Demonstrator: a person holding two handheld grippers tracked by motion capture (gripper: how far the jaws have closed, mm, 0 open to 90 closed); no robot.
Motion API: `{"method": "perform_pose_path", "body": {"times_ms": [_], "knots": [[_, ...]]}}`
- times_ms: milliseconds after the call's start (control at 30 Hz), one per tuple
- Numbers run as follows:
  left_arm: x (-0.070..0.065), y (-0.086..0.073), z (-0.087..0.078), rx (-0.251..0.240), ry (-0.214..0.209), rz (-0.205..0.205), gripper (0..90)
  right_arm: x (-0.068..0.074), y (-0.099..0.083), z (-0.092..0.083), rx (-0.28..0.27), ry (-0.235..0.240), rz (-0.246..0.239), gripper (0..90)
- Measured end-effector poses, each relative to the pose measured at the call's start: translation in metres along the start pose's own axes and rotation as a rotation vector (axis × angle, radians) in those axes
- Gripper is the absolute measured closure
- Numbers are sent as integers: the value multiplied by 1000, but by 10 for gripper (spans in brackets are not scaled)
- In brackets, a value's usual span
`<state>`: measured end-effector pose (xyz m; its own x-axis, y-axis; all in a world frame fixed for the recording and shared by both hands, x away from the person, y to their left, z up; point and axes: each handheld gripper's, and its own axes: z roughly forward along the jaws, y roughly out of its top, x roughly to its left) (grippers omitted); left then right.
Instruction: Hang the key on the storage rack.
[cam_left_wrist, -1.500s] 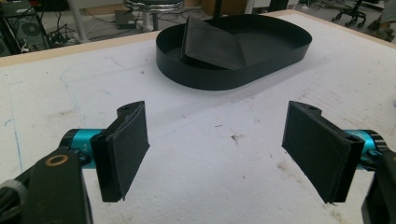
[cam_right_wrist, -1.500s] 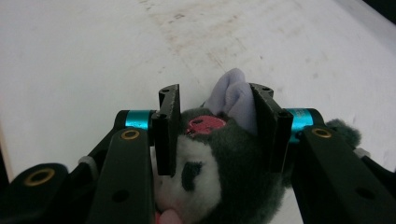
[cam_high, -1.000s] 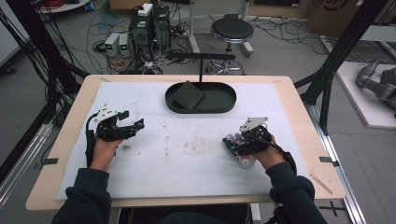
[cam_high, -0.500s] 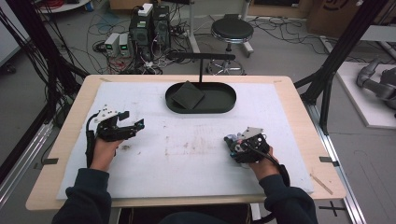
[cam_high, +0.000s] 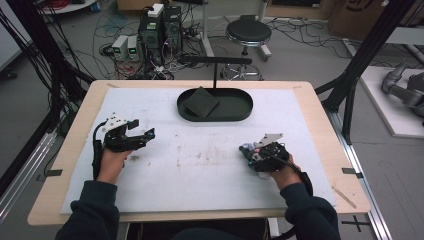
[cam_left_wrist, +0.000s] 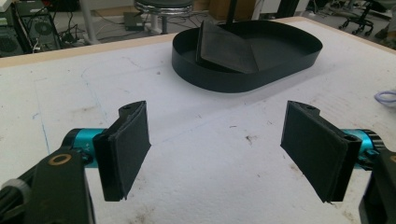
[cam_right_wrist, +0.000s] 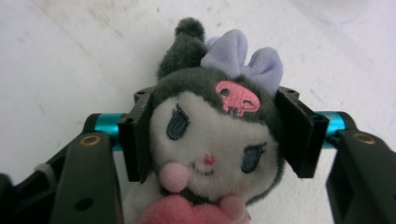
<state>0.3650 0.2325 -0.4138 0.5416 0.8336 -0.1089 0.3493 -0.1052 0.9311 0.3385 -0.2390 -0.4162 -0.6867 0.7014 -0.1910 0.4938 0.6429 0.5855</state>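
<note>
A soft plush doll with a white face, dark grey hood, lilac bow and pink embroidered skull (cam_right_wrist: 212, 135) sits squeezed between the two flat black pads of the right gripper (cam_right_wrist: 215, 133), which grips its fuzzy head from both sides; in the high view this gripper (cam_high: 252, 155) is at about four o'clock on the table. One doll is in sight. The left gripper (cam_left_wrist: 217, 151) hangs at about nine o'clock with its jaws spread wide and nothing between them, its rubbery pads (cam_left_wrist: 128, 147) facing each other over the scuffed, matte white sheet covering the wooden table (cam_high: 320, 112). At twelve o'clock lies one shallow black oval tray (cam_high: 235, 107) with a smooth thin wall, holding one dark folded square of cloth (cam_high: 201, 101) in its left half.
</note>
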Motion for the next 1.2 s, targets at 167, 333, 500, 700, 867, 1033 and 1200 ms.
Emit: {"method": "perform_pose_path", "body": {"times_ms": [167,333,500,700,867,1033,1200], "knots": [[3,-1,0,-10,5,-15,236,-26,9,-17,-147,117,49,384],[3,0,0,-22,7,-14,240,-53,35,-37,-205,172,51,381],[3,0,-1,-31,0,-6,241,-75,69,-51,-217,135,38,380],[2,3,-3,-61,7,10,216,-100,105,-53,-256,50,41,375],[2,3,-2,-59,6,22,216,-114,131,-46,-282,-13,53,375],[2,3,-2,-55,8,24,216,-125,156,-39,-271,-50,59,375],[3,2,-2,-55,6,18,217,-132,181,-36,-294,-67,67,375]]}}
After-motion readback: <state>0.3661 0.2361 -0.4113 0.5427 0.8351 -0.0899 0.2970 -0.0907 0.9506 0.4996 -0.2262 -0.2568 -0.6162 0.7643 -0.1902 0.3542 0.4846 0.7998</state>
